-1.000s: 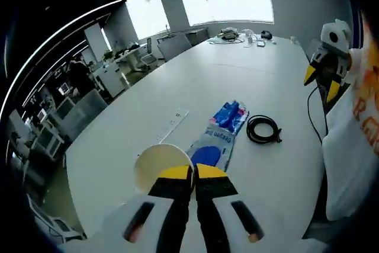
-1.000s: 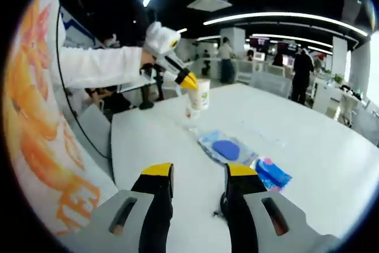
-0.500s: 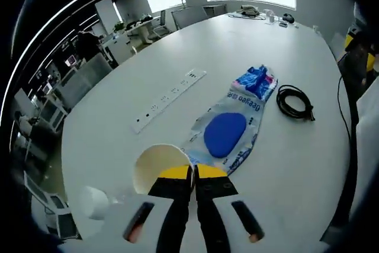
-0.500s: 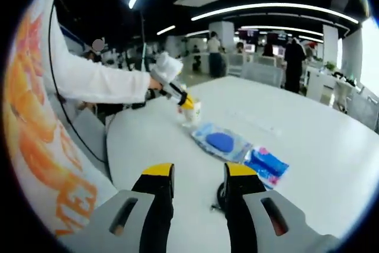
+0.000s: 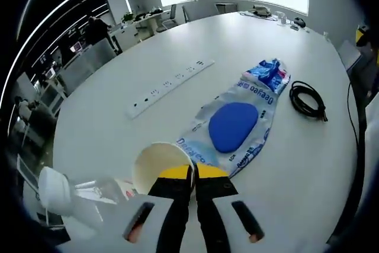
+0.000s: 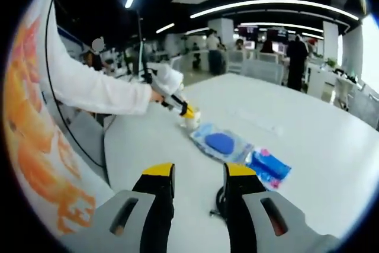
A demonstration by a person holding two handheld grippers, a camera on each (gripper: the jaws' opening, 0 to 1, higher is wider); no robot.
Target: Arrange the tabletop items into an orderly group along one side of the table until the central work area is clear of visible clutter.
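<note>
While we're clamping the white paper cup (image 5: 159, 167) in the left tool (image 5: 194, 173) near the bench (image 5: 118, 75) edge, the right tool (image 6: 198, 173) is hanging released; blue plastic packet (image 5: 235, 124) and black coiled cable (image 5: 307, 99) are lying uncollected mid-bench.

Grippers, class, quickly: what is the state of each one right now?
Left gripper: shut on the rim of the paper cup.
Right gripper: open, holding nothing.

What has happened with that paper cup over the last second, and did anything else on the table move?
The left gripper has carried the paper cup from mid-air down to the white table, close to the near end of the blue plastic packet and near a clear bottle. Its jaws have stayed shut on the cup's rim. The packet, black cable and power strip lie as before; the right gripper is still open and empty.
</note>
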